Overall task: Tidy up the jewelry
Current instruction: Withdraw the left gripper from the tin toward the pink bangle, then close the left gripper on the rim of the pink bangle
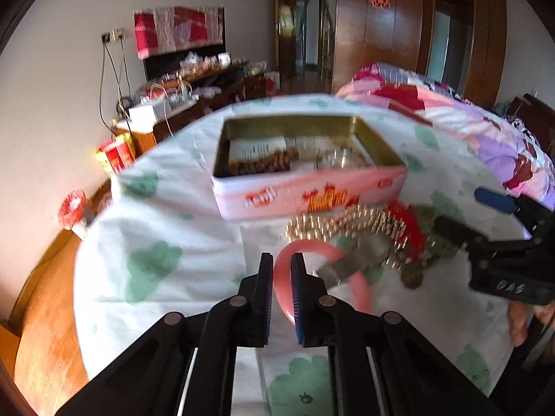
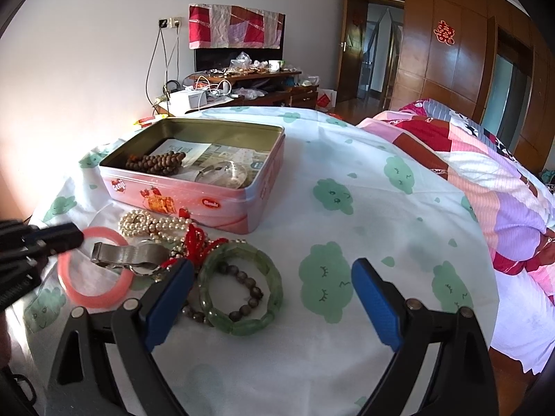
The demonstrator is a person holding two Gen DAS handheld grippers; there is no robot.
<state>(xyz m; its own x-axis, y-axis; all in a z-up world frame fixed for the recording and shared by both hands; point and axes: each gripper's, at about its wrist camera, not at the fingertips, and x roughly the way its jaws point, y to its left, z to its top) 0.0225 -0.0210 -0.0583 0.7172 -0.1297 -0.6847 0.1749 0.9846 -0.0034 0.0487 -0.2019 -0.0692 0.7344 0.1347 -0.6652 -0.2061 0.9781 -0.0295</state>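
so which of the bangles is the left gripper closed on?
The smooth pink ring bangle: the left gripper pinches its rim. The segmented green stone bangle lies untouched nearer the open right gripper, a dark bead bracelet inside it.

Left gripper around pink bangle

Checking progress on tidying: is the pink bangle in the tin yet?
Out. The pink bangle lies on the cloth before the tin, left gripper pinching its rim.

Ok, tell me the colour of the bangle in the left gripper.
Pink. The bangle shows best in the right wrist view, the left gripper closed on its rim.
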